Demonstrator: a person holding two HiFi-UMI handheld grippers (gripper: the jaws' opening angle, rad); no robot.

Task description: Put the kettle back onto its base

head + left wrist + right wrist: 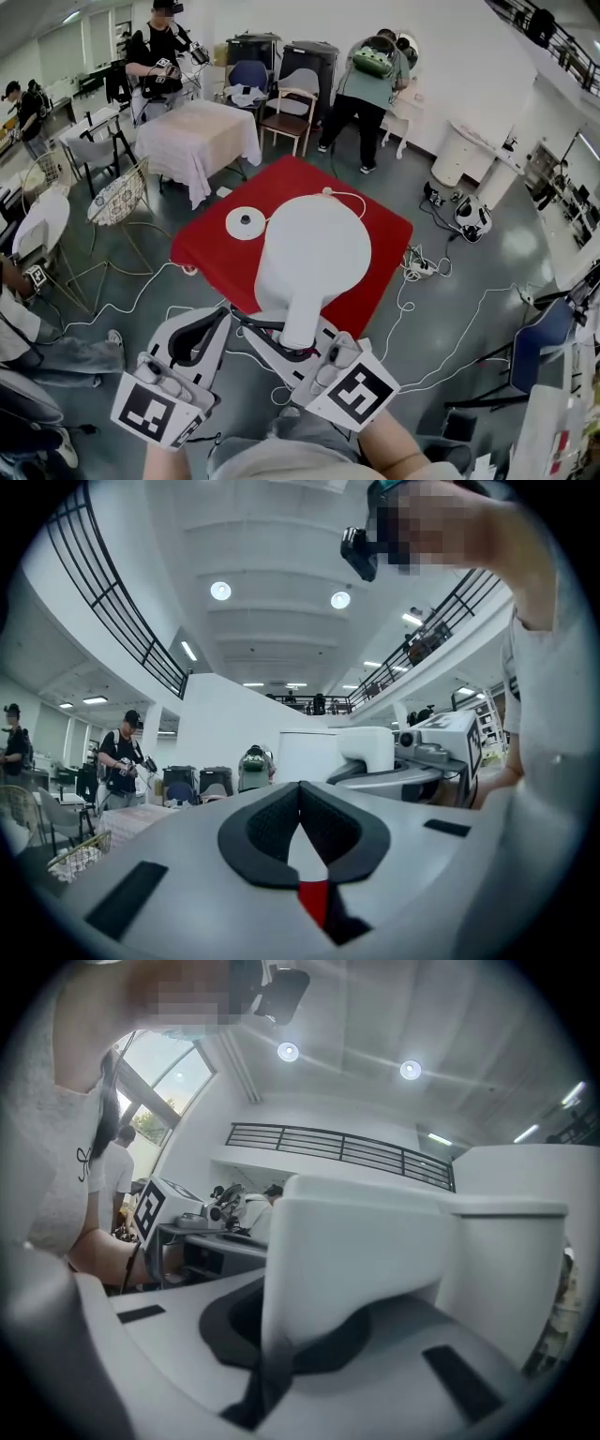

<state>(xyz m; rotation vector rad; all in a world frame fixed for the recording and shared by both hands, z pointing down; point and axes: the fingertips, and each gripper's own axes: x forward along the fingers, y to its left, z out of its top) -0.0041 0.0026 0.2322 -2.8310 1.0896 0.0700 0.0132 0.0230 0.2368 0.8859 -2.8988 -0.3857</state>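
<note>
A white kettle (314, 248) hangs in the air over the red table (380, 234), with my right gripper (298, 342) shut on its handle (302, 319). In the right gripper view the handle (356, 1260) fills the space between the jaws of that gripper (281, 1344), and the kettle body (525, 1241) stands to the right. The round white base (246, 223) lies on the table's left part, left of the kettle, its cord running off to the back. My left gripper (199, 342) (300, 794) is shut on nothing, to the left of the kettle (314, 755).
A table with a white cloth (197, 136) stands behind the red one, with chairs (289, 112) and a wire chair (117, 197) around it. Cables and a power strip (419, 267) lie on the floor to the right. Several people stand at the back and left.
</note>
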